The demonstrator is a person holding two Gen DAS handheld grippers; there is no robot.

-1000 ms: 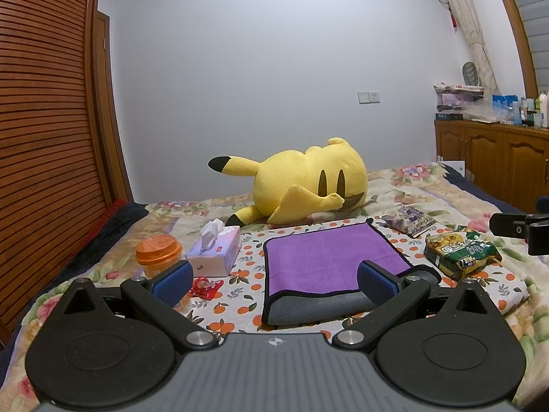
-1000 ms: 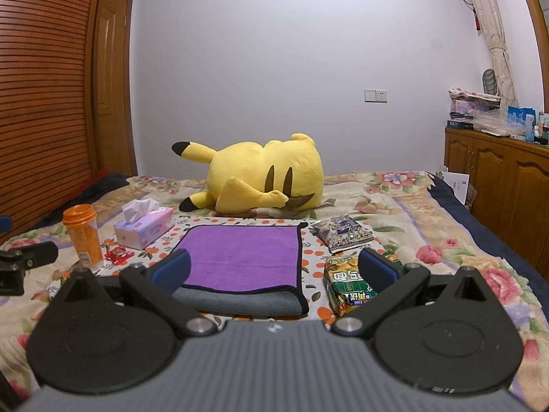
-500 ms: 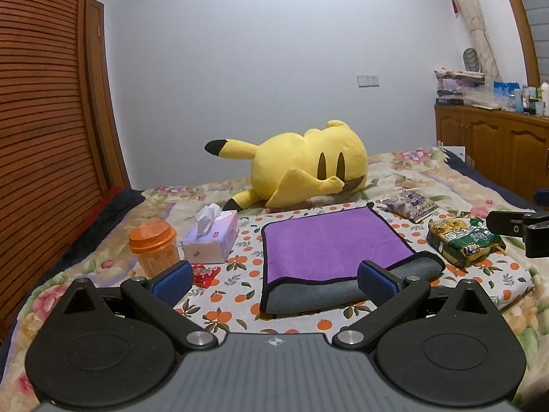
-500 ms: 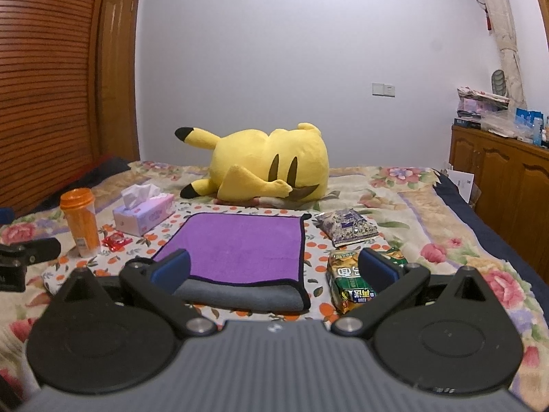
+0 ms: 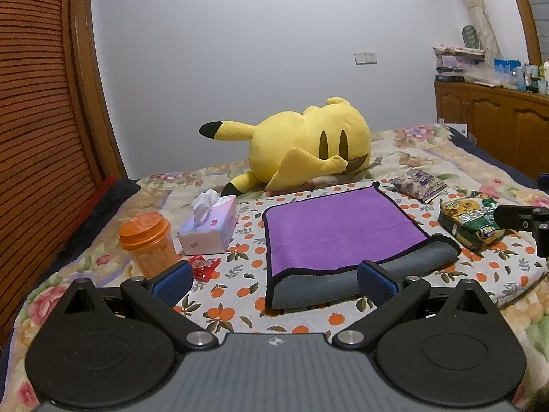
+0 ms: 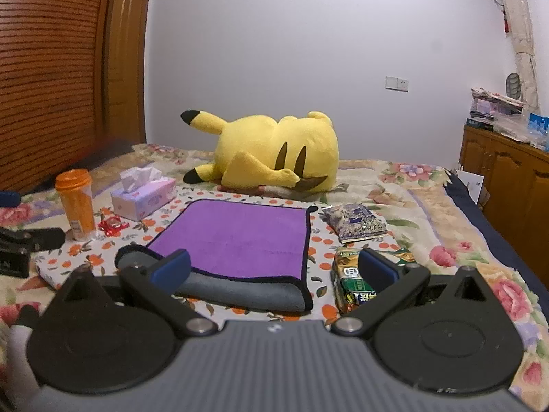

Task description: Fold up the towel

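A purple towel with black trim lies on the orange-print cloth on the bed, its near edge turned over to show the grey underside. It also shows in the right wrist view. My left gripper is open and empty, just short of the towel's near edge. My right gripper is open and empty, also near the folded edge. Each gripper shows at the side of the other's view.
A yellow plush lies behind the towel. A tissue box, an orange bottle and a red toy car stand to its left. Two snack packets lie to its right. A wooden cabinet stands far right.
Both grippers have risen and tilted, so the bed and towel sit lower and fuller in view. The towel has not moved. Both stay open.
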